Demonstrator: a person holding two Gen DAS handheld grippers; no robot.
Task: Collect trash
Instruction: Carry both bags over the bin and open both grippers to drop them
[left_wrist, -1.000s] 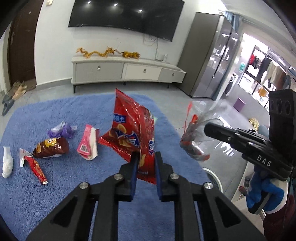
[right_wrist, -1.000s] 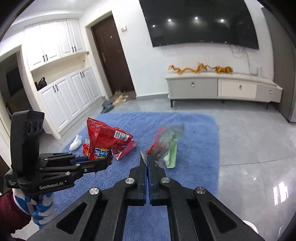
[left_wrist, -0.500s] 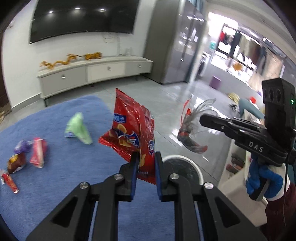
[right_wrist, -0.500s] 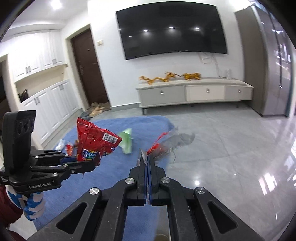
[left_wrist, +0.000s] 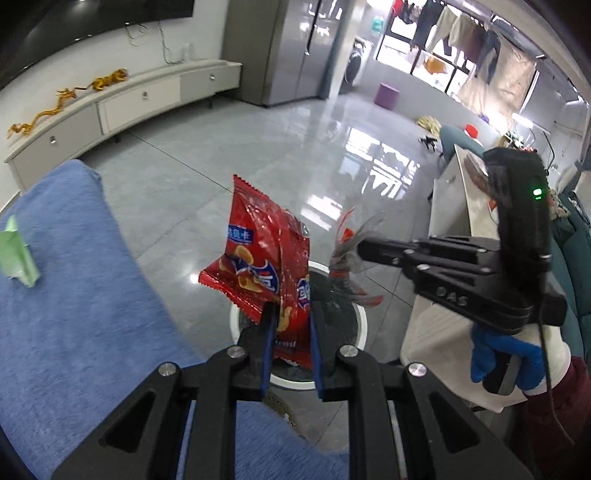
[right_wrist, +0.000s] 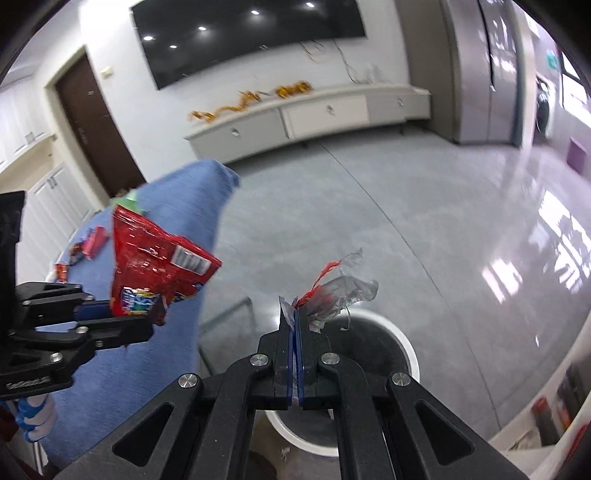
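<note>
Now the left gripper (left_wrist: 289, 325) pinches a red chip bag (left_wrist: 264, 254) between its fingers, the bag standing up above them. Just beside it, the right gripper (right_wrist: 294, 325) has its fingers pressed together on a crumpled clear wrapper (right_wrist: 338, 290). Below both sits a round white-rimmed trash bin (right_wrist: 404, 350).

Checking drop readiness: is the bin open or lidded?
Open. The bin shows a white rim around a dark interior with no lid, below the clear wrapper held by the right gripper.
</note>
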